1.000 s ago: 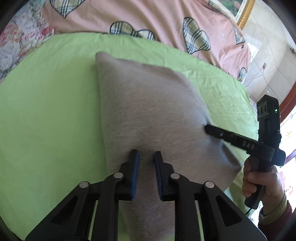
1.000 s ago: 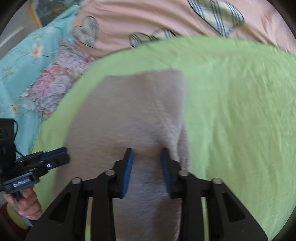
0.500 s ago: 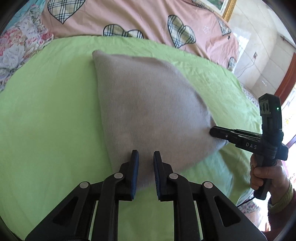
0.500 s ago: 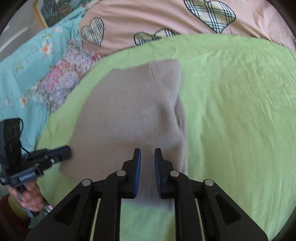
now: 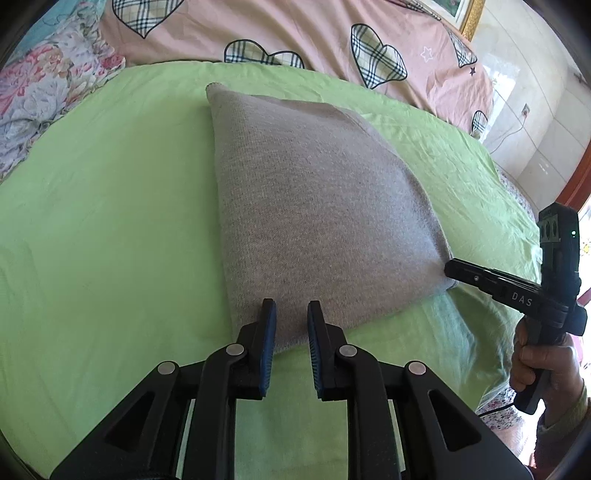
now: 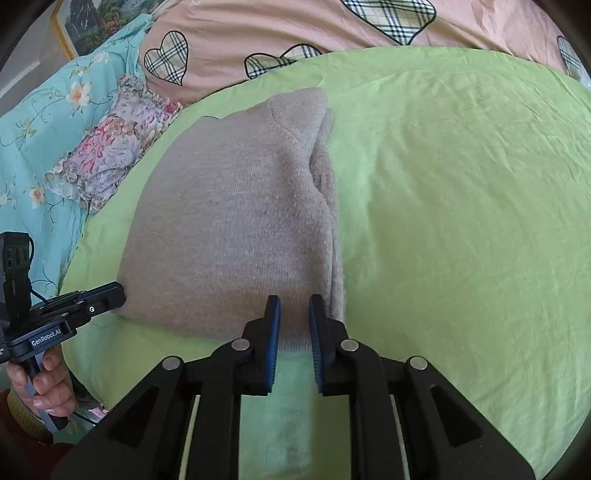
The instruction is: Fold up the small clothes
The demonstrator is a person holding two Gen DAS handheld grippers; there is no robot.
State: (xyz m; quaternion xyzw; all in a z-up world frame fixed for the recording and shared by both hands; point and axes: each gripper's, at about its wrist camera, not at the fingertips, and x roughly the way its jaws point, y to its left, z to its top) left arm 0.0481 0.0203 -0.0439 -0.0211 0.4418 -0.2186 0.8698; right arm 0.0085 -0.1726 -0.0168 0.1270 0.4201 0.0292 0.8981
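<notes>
Through the left wrist camera you see one folded grey-beige knitted garment (image 5: 317, 221) lying near the middle of the lime-green sheet (image 5: 103, 206), its long side running away from you toward the far edge. Your left gripper (image 5: 291, 332) has its two blue-padded fingers (image 5: 268, 343) a narrow gap apart, straddling the near left corner of the garment; the knit shows between them, but you cannot tell whether the pads press on it. At the right, your other hand (image 5: 543, 365) holds the right gripper (image 5: 452, 267), whose black tip touches the garment's near right corner. White letters "DAS" are readable on that gripper's side. Beyond the sheet's far edge lies one pink quilt with plaid hearts (image 5: 295, 33), and one floral pillow (image 5: 40, 92) sits by the far left corner.

Through the right wrist camera the same garment (image 6: 236, 221) lies in the left half of the green sheet (image 6: 461, 206), with doubled layers along its right side. The right gripper (image 6: 293, 328) sits at the near hem, its fingers (image 6: 318, 332) likewise a narrow gap apart after just closing further, the hem between them; contact is unclear. At the lower left a hand (image 6: 44, 380) holds the left gripper (image 6: 114, 291), labelled "GenRobot.AI", its tip at the garment's near left corner. The pink quilt (image 6: 295, 26), the floral pillow (image 6: 110, 155) and one turquoise flowered cover (image 6: 40, 125) border the sheet's far and left edges.
</notes>
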